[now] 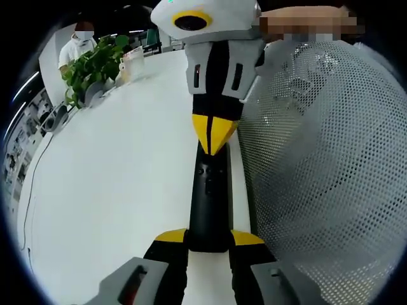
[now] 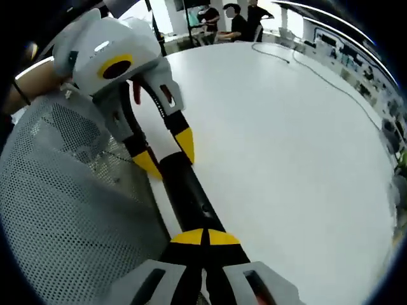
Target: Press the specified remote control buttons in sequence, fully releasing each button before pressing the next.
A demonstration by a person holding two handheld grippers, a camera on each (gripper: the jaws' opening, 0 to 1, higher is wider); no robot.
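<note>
A slim black remote [image 1: 208, 190] lies lengthwise over the white table [image 1: 114, 184], close to its edge. My left gripper [image 1: 210, 238] is shut on the remote's near end, one yellow-tipped jaw on each side. My right gripper [image 1: 214, 135] comes in from the top of the left gripper view, its yellow tips together and resting on the remote's far button area. In the right gripper view my right gripper [image 2: 205, 238] is shut, tips touching the remote [image 2: 189, 190]. My left gripper [image 2: 166, 154] grips the remote's other end there.
A white mesh surface [image 1: 324, 171] bulges right beside the remote along the table edge. A green potted plant [image 1: 95, 63] and small items stand at the table's far side, with a person behind. A cable [image 2: 318, 70] runs over the table, and people [image 2: 238, 22] sit beyond it.
</note>
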